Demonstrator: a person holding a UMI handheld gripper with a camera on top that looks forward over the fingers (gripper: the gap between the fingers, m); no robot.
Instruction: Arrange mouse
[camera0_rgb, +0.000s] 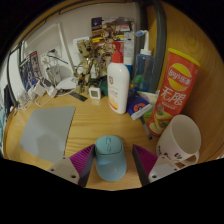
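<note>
Lengthwise, mouse (109, 158) between open hand-held gripper (112, 162) fingers.

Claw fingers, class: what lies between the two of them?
In the gripper view, the light-blue mouse lies between the claw fingers, resting on the wooden table, with gaps either side.

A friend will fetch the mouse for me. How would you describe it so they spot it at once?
On the wooden desk, look near the front edge, right of the flat grey mouse mat and left of the white mug. The light blue rounded computer mouse lies between the open gripper's fingers, the only blue, dome-shaped thing there.
</note>
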